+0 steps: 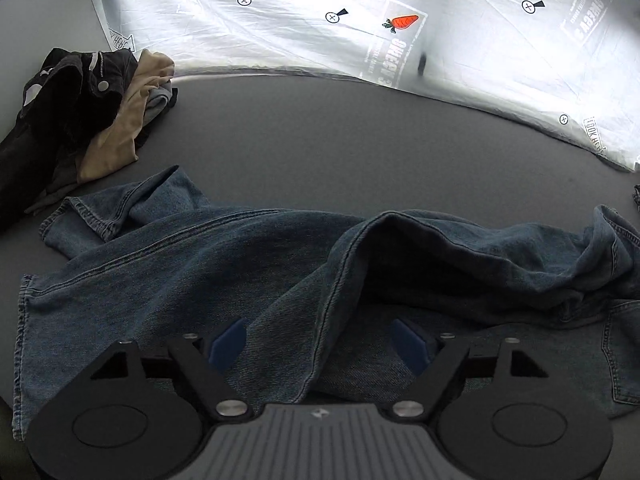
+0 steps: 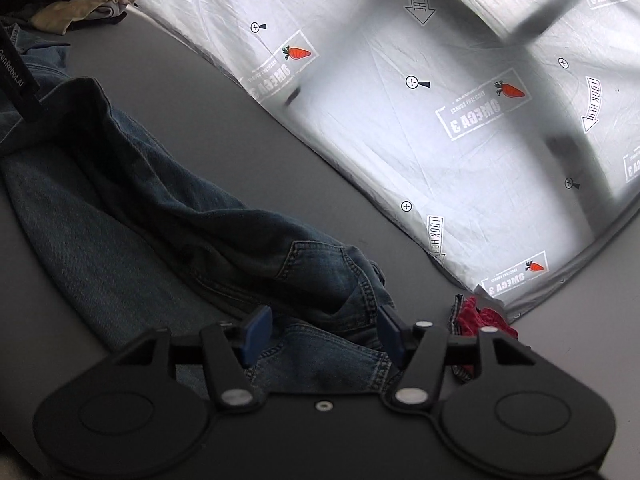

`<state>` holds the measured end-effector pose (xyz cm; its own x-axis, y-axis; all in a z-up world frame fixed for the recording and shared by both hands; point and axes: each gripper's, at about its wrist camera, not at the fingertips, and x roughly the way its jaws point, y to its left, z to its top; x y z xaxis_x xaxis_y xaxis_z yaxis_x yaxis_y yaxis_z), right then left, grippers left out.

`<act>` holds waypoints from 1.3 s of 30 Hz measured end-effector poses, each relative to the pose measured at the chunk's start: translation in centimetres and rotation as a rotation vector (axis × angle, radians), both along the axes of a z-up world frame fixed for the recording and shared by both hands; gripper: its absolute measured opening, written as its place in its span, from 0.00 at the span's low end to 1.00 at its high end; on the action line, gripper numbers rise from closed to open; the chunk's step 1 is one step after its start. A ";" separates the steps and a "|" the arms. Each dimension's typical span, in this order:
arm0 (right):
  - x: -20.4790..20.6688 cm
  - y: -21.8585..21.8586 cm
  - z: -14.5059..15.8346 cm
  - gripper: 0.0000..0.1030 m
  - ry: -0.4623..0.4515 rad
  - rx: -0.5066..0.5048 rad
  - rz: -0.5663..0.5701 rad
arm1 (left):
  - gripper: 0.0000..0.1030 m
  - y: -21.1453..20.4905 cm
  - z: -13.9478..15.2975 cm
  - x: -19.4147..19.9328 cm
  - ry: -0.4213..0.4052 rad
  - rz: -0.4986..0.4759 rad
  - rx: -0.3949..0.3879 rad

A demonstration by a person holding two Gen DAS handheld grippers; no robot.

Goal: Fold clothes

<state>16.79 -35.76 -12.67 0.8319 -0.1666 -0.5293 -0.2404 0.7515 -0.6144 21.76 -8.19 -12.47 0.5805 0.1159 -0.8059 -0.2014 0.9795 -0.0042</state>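
A pair of blue jeans (image 1: 200,272) lies rumpled across the grey table, legs to the left with a raised fold in the middle. My left gripper (image 1: 320,344) is open, its blue pads just above the leg fabric, either side of a seam. In the right wrist view the jeans (image 2: 160,216) stretch away to the upper left, waist and pocket end nearest. My right gripper (image 2: 320,334) is open over the waistband and pocket area, holding nothing. Part of the left gripper's black body (image 2: 18,80) shows at the left edge.
A pile of black, beige and grey clothes (image 1: 92,112) lies at the table's far left. A white printed sheet with carrot logos (image 1: 380,32) covers the back. A red and dark patterned garment (image 2: 480,320) lies just right of my right gripper.
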 end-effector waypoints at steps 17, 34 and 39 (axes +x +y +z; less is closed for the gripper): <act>6.0 4.3 1.7 0.62 -0.087 0.005 -0.020 | 0.05 2.5 0.6 5.6 -0.135 -0.051 0.161; 22.0 -7.6 0.3 0.75 0.049 0.259 -0.528 | 0.05 3.0 4.8 22.8 -0.250 -0.056 0.127; 25.1 -12.5 -4.9 0.78 0.233 0.502 -0.604 | 0.07 4.0 2.5 22.4 -0.181 -0.015 0.123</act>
